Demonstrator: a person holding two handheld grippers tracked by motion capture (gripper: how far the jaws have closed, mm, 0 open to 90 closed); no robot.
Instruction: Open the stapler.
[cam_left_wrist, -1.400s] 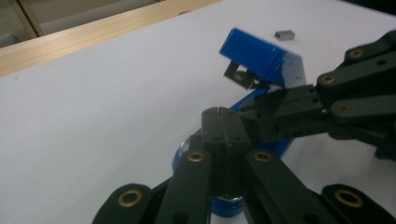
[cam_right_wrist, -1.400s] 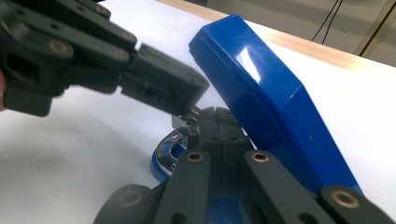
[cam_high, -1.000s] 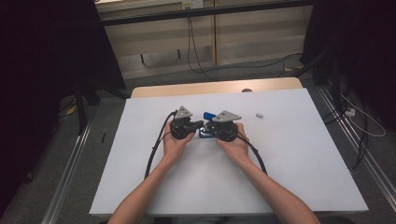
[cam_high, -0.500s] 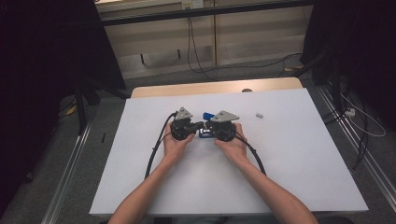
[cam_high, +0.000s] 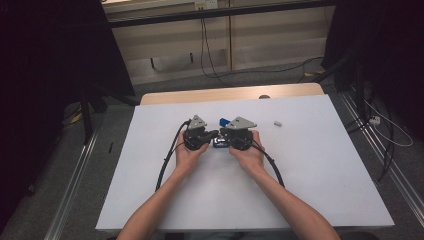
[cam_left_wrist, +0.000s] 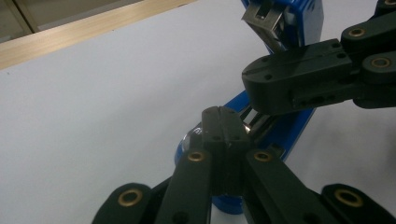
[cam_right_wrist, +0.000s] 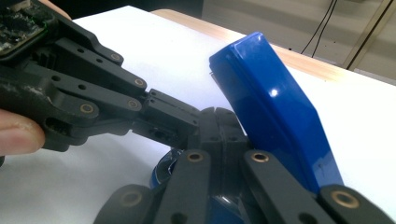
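**Both grippers working an opened blue stapler at mid-worktop**

A blue stapler (cam_high: 220, 142) lies on the white worktop (cam_high: 310, 175), between the two grippers, its top arm swung up and open. The left gripper (cam_left_wrist: 223, 122) has its jaws together, tips against the stapler's metal rail. The right gripper (cam_right_wrist: 219, 123) also has its jaws together, touching the base beside the raised arm. Judging by this, the stapler is being opened or loaded; next calls for steadying the base while the arm is moved. A small grey piece (cam_high: 277, 123) lies apart. Compared with the earlier frames, hands and stapler sit unchanged.
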